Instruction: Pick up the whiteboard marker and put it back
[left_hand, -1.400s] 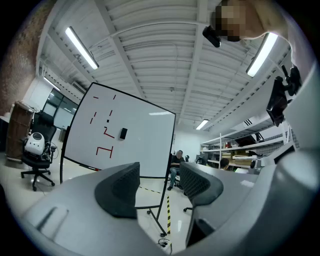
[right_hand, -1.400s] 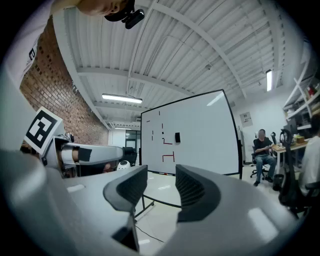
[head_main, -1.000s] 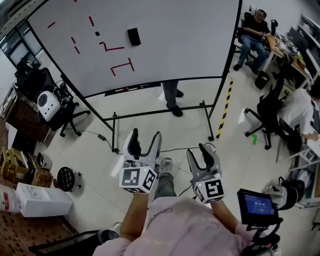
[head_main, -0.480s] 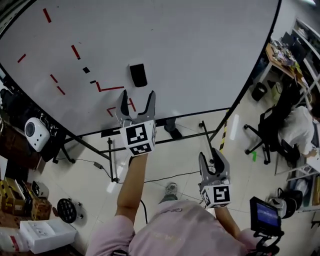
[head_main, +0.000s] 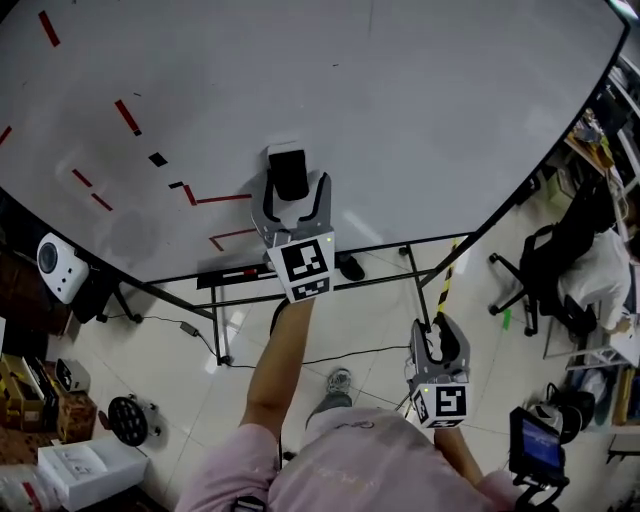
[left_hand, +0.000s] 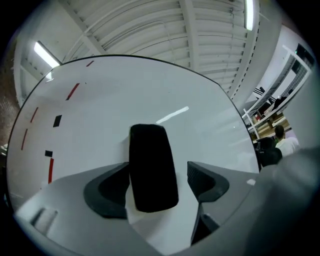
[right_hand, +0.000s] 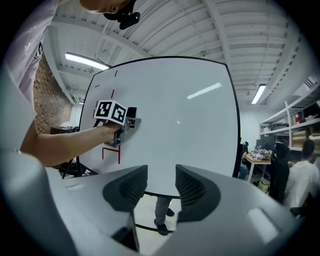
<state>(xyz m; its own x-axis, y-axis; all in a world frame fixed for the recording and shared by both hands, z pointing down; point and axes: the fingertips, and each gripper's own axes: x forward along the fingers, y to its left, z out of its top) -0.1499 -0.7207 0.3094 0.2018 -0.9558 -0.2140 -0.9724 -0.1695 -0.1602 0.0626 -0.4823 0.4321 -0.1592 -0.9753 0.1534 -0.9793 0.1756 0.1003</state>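
Black eraser (head_main: 288, 170) on whiteboard (head_main: 450, 100) between left tongs (head_main: 296, 190), just opened wide, right tongs (head_main: 437, 336) narrow, empty

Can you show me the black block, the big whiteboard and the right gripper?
black block (left_hand: 152, 167), left gripper view, middle of its front face.
whiteboard (head_main: 430, 110), head view, a bare white patch.
right gripper (head_main: 437, 338), head view, the gap midway between its fingertips.

A large whiteboard (head_main: 420, 120) on a black stand fills the far side, with short red strokes (head_main: 126, 116) at its left. A black office chair (head_main: 545, 270) stands at the right. Cardboard boxes (head_main: 30, 385) sit near left on the floor (head_main: 370, 320).
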